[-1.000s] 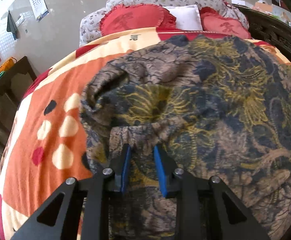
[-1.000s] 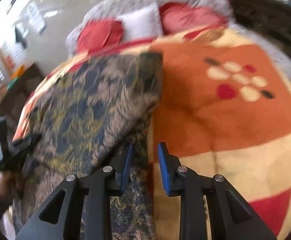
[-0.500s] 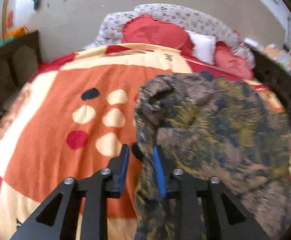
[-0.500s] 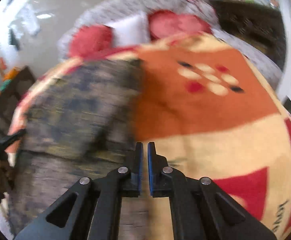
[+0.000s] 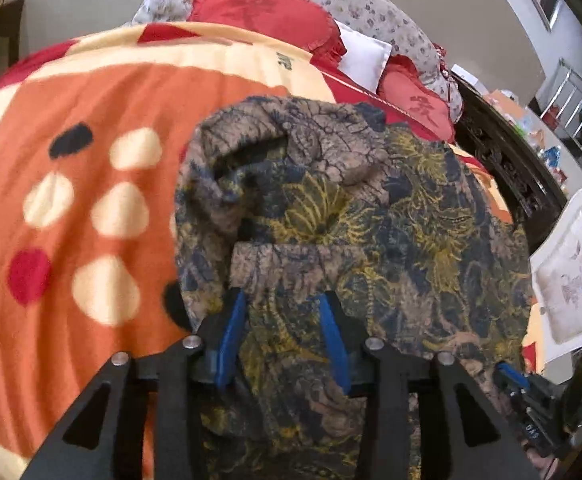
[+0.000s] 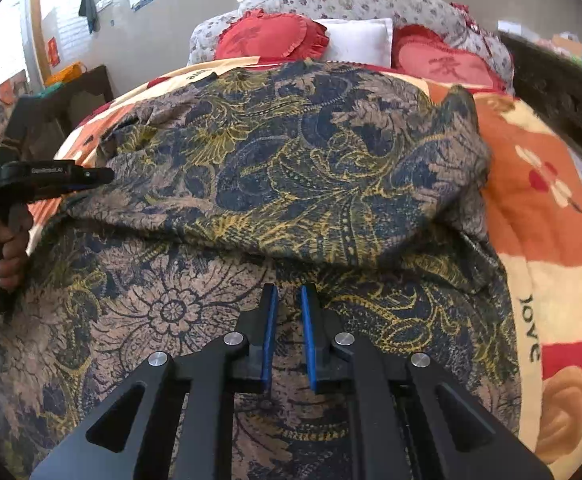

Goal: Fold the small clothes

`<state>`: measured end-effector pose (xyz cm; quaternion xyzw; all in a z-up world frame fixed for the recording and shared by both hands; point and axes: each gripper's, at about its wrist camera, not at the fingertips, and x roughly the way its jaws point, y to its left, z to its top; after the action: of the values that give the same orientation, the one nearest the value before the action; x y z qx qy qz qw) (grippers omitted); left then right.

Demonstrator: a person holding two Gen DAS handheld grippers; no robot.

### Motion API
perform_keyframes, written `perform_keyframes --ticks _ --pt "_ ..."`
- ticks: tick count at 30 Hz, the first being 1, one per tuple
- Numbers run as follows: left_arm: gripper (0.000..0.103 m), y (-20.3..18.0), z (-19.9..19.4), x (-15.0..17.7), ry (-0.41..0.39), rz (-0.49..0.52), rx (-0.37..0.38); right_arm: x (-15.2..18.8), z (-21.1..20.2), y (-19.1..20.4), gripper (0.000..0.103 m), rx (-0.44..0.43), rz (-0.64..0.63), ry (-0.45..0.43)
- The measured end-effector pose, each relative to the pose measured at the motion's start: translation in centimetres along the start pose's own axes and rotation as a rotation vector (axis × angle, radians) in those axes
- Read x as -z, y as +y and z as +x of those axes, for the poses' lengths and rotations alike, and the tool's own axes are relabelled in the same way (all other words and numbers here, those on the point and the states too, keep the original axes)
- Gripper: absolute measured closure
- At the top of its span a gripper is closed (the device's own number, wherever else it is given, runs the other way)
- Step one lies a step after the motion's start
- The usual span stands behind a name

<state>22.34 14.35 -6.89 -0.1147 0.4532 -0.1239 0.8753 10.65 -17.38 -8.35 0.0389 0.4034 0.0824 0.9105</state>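
A dark blue, brown and gold floral garment (image 5: 391, 216) (image 6: 291, 160) lies on the orange blanket (image 5: 91, 120) (image 6: 551, 220), its far half folded over the near half. My left gripper (image 5: 283, 300) is at the garment's left edge. Its jaws are opening, and a fold of cloth is draped over the tips and between the blue pads (image 5: 231, 332). It also shows at the left of the right wrist view, held by a hand (image 6: 7, 248). My right gripper (image 6: 289, 292) hovers over the near middle of the cloth. Its jaws are opening from a narrow gap with nothing between them.
Two red heart cushions (image 6: 271, 36) and a white pillow (image 6: 359, 40) lean on a floral headboard cushion (image 6: 371, 0). A dark carved bed frame (image 5: 511, 168) runs along the right. A dark side table (image 6: 87, 88) stands at the left, a white padded chair (image 5: 571, 272) at the right.
My right gripper swung from the garment's right edge to over its middle, shutting and then parting slightly. My left gripper's pads have spread wider with cloth lying between them.
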Motion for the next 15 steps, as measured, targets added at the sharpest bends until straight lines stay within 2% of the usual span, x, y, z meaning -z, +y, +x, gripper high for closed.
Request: perform_keyframes --ticks 1,3,5,7,8,10,11,12,13,15 --pt "0.065 0.3 -0.3 -0.3 -0.018 -0.006 -0.028 -0.1 0.0 -0.2 0.084 -0.006 0.005 -0.001" --pt "0.065 0.8 0.0 -0.6 -0.013 -0.034 -0.023 -0.2 0.2 -0.2 0.084 -0.005 0.005 -0.001" --pt "0.064 0.4 0.6 -0.6 0.006 -0.002 -0.046 -0.1 0.5 0.0 0.084 0.002 -0.002 -0.001" --pt "0.056 -0.5 1.2 -0.8 0.015 0.043 -0.068 -0.2 0.0 -0.1 0.084 0.006 -0.006 0.0" --pt "0.048 -0.8 1.4 -0.8 0.021 0.052 -0.062 -0.2 -0.1 -0.2 0.084 0.005 -0.005 -0.001" --pt "0.047 -1.3 1.4 -0.7 0.032 0.064 -0.069 -0.2 -0.1 -0.1 0.084 0.005 -0.005 0.0" --pt "0.057 -1.6 1.4 -0.6 0.035 0.063 -0.064 -0.2 -0.1 -0.1 0.084 0.005 -0.005 0.0" --pt "0.083 -1.7 1.2 -0.5 0.035 0.062 -0.062 -0.1 0.0 -0.1 0.084 0.005 -0.006 -0.001" --pt "0.092 -1.7 1.0 -0.5 0.041 0.053 -0.035 -0.1 0.0 -0.1 0.084 0.006 -0.006 -0.001" --pt "0.095 -2.0 0.0 -0.6 0.009 0.052 -0.032 -0.1 0.0 -0.1 0.084 0.005 -0.005 -0.001"
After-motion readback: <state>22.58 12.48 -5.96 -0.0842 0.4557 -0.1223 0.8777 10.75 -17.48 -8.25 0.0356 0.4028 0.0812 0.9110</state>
